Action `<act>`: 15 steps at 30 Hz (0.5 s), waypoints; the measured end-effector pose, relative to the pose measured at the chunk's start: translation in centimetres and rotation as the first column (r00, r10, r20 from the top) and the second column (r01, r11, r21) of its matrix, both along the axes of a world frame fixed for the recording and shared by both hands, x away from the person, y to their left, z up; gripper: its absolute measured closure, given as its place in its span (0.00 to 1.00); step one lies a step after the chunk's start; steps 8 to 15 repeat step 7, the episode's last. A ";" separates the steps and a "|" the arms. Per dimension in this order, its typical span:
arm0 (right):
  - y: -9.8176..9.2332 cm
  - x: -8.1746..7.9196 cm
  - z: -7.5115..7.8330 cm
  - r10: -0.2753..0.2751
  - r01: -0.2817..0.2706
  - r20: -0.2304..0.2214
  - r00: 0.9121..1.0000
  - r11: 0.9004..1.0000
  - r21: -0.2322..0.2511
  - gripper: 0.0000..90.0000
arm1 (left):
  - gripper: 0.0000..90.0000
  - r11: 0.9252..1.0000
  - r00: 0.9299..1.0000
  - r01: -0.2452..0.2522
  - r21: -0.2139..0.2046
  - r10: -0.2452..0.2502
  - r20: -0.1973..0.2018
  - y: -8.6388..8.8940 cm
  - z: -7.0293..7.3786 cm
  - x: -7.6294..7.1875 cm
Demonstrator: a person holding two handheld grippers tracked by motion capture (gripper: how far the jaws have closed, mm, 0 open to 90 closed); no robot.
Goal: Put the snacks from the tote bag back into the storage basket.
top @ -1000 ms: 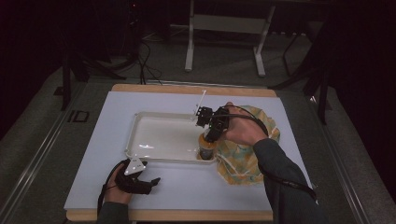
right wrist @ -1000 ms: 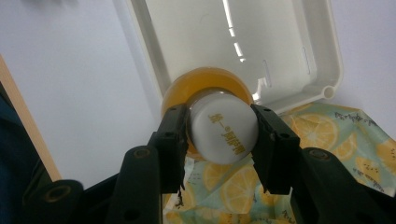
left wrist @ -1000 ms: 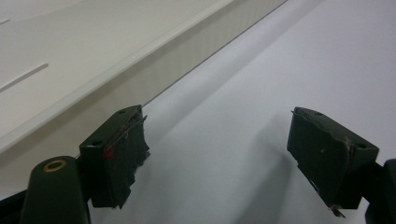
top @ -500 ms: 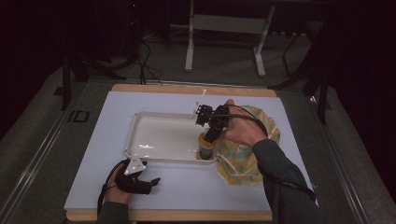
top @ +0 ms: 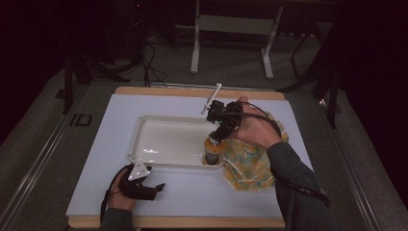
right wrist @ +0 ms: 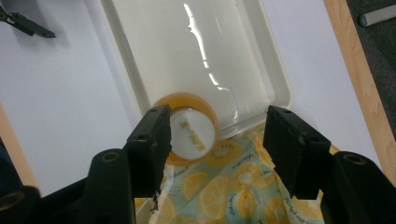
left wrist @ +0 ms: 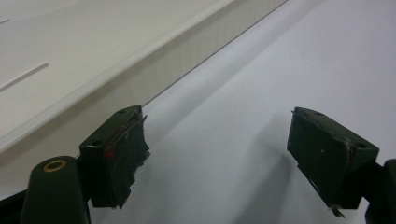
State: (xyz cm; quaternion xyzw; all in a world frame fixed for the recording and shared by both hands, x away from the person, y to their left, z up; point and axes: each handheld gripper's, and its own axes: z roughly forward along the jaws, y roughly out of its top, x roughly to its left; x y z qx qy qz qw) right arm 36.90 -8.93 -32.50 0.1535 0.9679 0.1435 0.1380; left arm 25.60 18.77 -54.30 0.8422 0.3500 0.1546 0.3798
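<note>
High view, tray: we are seeing a white tray (top: 168, 139) lying in the middle of the white worktop (top: 120, 110).
High view, jar: an amber jar (top: 212, 153) with a white lid is standing upright in the tray's near right corner.
High view, cloth: a lemon-print cloth (top: 250, 163) is lying just right of the tray, touching its right rim.
High view, right tool: we are holding the right tool (top: 217, 136) directly above the jar; from here we cannot tell how wide it is gaping.
High view, left tool: the left tool (top: 153, 188) is resting on the worktop just in front of the tray's near left corner.
Left gripper view, tool: the left tool (left wrist: 219, 158) is standing wide open and gripping nothing, with bare worktop (left wrist: 280, 70) between its jaws and the tray (left wrist: 140, 56) wall running beside one jaw.
Right gripper view, tool: the right tool (right wrist: 217, 140) is spread wide and holding nothing.
Right gripper view, jar: the jar (right wrist: 194, 130) is sitting in the tray (right wrist: 280, 88) corner, right against one jaw and well apart from the other.
Right gripper view, cloth: the cloth (right wrist: 229, 186) is lying outside the tray rim, below the jaws.
</note>
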 end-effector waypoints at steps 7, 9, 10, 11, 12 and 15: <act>-1.2 0.2 0.4 -0.017 0.017 0.005 1.000 1.000 0.019 0.46 | 0.22 1.000 1.000 -0.003 -0.001 0.003 -0.005 0.0 0.0 0.1; -1.2 0.2 0.4 -0.017 0.017 0.005 1.000 1.000 0.019 0.46 | 0.22 1.000 1.000 -0.003 -0.001 0.003 -0.005 0.0 0.0 0.1; -1.2 0.2 0.4 -0.017 0.017 0.005 1.000 1.000 0.019 0.46 | 0.22 1.000 1.000 -0.003 -0.001 0.003 -0.005 0.0 0.0 0.1; -1.2 0.2 0.4 -0.017 0.017 0.005 1.000 1.000 0.019 0.46 | 0.22 1.000 1.000 -0.003 -0.001 0.003 -0.005 0.0 0.0 0.1; -1.2 0.2 0.4 -0.017 0.017 0.005 1.000 1.000 0.019 0.46 | 0.22 1.000 1.000 -0.003 -0.001 0.003 -0.005 0.0 0.0 0.1; -1.2 0.2 0.4 -0.017 0.017 0.005 1.000 1.000 0.019 0.46 | 0.22 1.000 1.000 -0.003 -0.001 0.003 -0.005 0.0 0.0 0.1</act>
